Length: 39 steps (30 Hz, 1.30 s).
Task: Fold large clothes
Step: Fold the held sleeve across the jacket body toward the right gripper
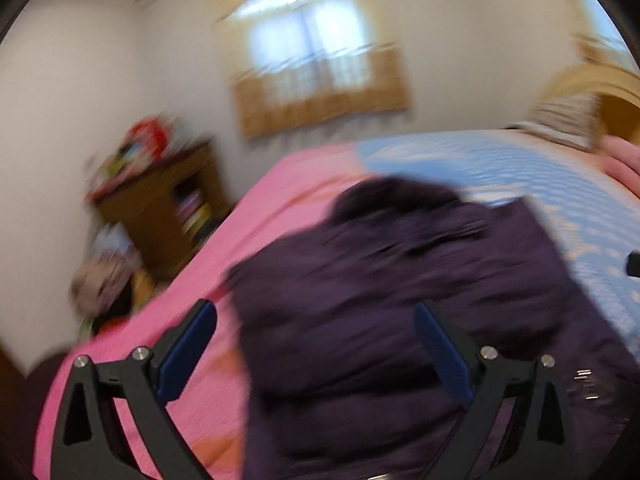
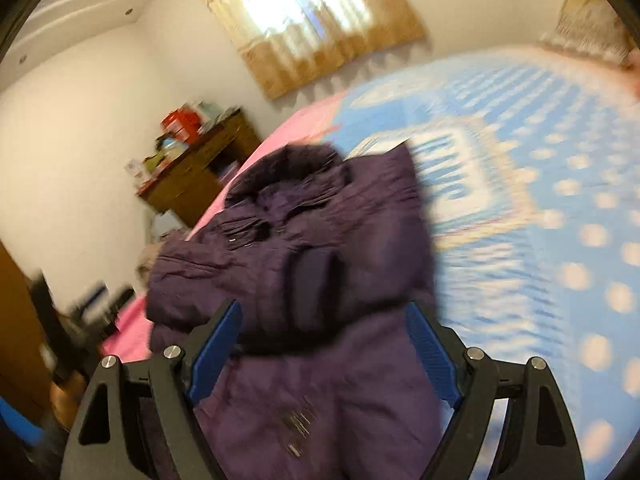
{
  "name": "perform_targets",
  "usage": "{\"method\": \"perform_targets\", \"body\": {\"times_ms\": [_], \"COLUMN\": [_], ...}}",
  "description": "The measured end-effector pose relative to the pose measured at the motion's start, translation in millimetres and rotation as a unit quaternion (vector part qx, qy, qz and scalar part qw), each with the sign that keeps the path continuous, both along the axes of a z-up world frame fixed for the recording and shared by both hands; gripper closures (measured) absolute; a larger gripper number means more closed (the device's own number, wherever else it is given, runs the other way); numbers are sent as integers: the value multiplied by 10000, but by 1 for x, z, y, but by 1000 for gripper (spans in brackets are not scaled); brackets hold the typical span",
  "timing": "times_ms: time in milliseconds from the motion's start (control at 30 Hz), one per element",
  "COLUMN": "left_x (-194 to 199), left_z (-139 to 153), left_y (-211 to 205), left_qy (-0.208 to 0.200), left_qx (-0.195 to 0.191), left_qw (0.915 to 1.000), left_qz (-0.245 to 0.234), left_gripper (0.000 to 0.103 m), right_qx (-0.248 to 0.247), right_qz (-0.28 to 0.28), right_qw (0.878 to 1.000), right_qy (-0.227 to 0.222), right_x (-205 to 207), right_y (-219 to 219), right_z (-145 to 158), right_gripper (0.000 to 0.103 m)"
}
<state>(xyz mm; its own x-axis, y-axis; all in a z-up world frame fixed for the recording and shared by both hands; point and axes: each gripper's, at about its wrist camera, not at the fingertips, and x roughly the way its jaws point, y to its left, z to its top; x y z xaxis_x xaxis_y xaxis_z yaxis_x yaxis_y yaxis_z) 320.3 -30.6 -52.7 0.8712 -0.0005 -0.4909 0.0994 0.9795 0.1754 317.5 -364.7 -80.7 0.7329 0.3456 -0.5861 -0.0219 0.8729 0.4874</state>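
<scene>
Bedroom scene, both views motion-blurred: a bed [image 2: 560, 184] under a blue dotted cover with a pink sheet [image 1: 256, 216] along its near edge, a curtained window [image 2: 304, 12] on the far wall, and a cluttered wooden cabinet [image 1: 164, 200] beside the bed. The task's thing, a dark purple padded jacket [image 2: 320, 248], lies on the bed where pink sheet meets blue cover, its furry hood [image 2: 288, 168] toward the window and a sleeve [image 2: 316, 292] doubled over the front.

Risks: the thick, springy padding may push a fold back open if nothing presses it flat; a shallow pinch may catch only the slippery outer shell and slide off. The blur suggests quick hand travel, which could land a finger off the intended hem. Jacket bulk near the pink edge could slip toward the floor if dragged that way.

Pose: the left gripper [image 1: 316, 320] angles down over the jacket's lower body, its fingers [image 1: 188, 344] spread wide with nothing pinched, one over the pink sheet and one over the cloth. The right gripper [image 2: 324, 320] likewise tilts down, jaws apart and empty, flanking the doubled sleeve from just short of it.
</scene>
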Motion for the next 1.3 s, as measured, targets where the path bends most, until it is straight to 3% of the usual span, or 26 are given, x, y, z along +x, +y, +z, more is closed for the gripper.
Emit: {"method": "perform_targets", "body": {"times_ms": [67,100,133,167,200,300,333,533,633,667,700,733,767,900,1000,1100,1167,1233,1300], "left_x": [4,2,0,-1,-3,-4,-3,7,12,13,14,14,13,22,42,72,90,104,112], "left_z": [-13,-18,-22,-25,-28,-34,-35,-43,-46,-47,-46,-42,-38,-9,2,-10,-33,-62,-86], "left_y": [24,32,40,41,44,50,53,62,56,55,52,48,48,32,10,-17,-35,-43,-38], "left_qy": [262,337,402,436,478,536,534,545,586,588,591,569,511,118,37,251,487,822,1113], "left_qx": [-224,-348,-453,-477,-493,-466,-477,-473,-398,-388,-392,-422,-466,-422,-459,-427,-66,372,417], "left_qw": [9989,9981,9971,9967,9963,9960,9960,9957,9958,9958,9956,9958,9961,9977,9980,9983,9984,9952,9918], "left_qz": [325,380,455,496,522,545,535,576,580,582,613,577,545,521,425,313,296,376,463], "left_gripper": [2,2,2,2,2,2,2,2,2,2,2,2,2,0,0,0,0,0,0], "right_qx": [247,543,543,699,607,457,262,-164,-496,-666,-853,-1207,-1360,-1486,-1428,-1420,-1590,-1707,-1703], "right_qz": [91,310,310,389,530,557,553,116,209,141,70,-208,-419,-605,-143,198,271,257,297], "right_qw": [9992,9952,9952,9925,9923,9956,9979,9991,9985,9973,9951,9913,9894,9869,9887,9894,9868,9847,9845], "right_qy": [293,752,752,920,939,593,227,-371,-14,277,498,474,299,-155,-436,-220,128,239,304], "right_x": [30,60,60,70,77,66,51,12,14,19,21,15,10,6,15,42,58,63,65], "right_y": [9,21,21,25,34,39,38,6,-3,-4,-4,-5,-5,9,39,67,81,83,79], "right_z": [-15,-39,-39,-49,-52,-35,-14,21,5,-6,-13,-10,0,29,44,30,-3,-17,-38], "right_gripper": [20,30,53,68,96,98,99,99,97,93,74,55,49,48,47,47,47,47,47]}}
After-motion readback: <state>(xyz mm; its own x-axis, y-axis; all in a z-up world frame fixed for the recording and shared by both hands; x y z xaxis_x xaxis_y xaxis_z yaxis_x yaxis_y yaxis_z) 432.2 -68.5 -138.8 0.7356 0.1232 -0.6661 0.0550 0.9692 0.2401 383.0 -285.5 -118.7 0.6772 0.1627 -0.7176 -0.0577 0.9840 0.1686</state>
